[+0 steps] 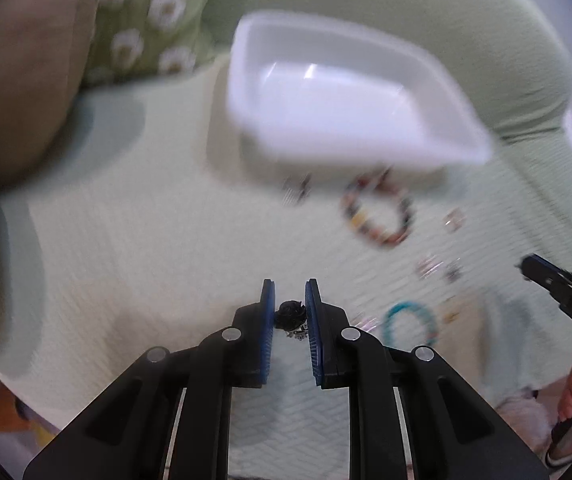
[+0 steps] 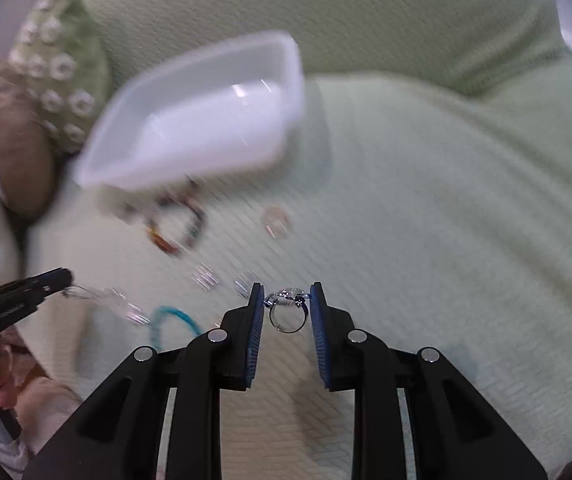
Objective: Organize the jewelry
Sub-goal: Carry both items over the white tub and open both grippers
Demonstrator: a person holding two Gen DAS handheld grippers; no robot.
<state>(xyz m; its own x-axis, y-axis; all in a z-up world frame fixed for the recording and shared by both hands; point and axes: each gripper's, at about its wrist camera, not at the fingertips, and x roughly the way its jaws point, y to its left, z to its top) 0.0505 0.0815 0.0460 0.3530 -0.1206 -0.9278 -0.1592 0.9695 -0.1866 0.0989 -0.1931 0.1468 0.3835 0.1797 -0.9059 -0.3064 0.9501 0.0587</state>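
Note:
A white plastic tray lies on the pale green sofa seat, also in the right wrist view. My left gripper is shut on a small black flower-shaped jewel above the seat. My right gripper is shut on a silver ring. In front of the tray lie a multicoloured bead bracelet, a teal bangle and several small silver pieces. Both views are motion-blurred.
A green flowered cushion and a brown cushion lie at the back left. The sofa backrest rises behind the tray. The right gripper shows at the left wrist view's right edge.

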